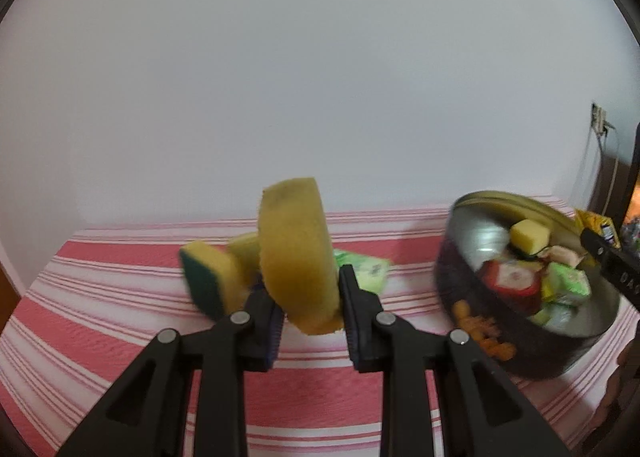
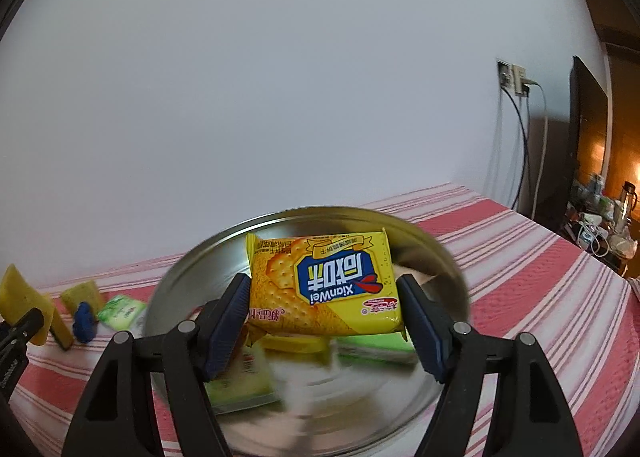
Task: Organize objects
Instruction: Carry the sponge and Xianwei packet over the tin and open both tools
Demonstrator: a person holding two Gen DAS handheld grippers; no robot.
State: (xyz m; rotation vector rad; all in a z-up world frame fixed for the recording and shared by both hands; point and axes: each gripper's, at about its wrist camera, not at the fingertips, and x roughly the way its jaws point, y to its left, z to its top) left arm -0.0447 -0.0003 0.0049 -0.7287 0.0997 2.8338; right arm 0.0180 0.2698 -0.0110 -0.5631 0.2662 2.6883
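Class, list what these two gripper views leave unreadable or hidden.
- Left wrist view: packets inside the metal bowl are motion-blurred, labels unreadable.
- Right wrist view: the yellow cracker packet covers the bowl's contents below it.
- Right wrist view: items on the far shelf are too small.

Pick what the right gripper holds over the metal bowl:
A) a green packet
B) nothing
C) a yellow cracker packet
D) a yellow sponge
C: the right gripper clamps the yellow cracker packet by its sides above the metal bowl; the yellow sponge is in the left gripper.
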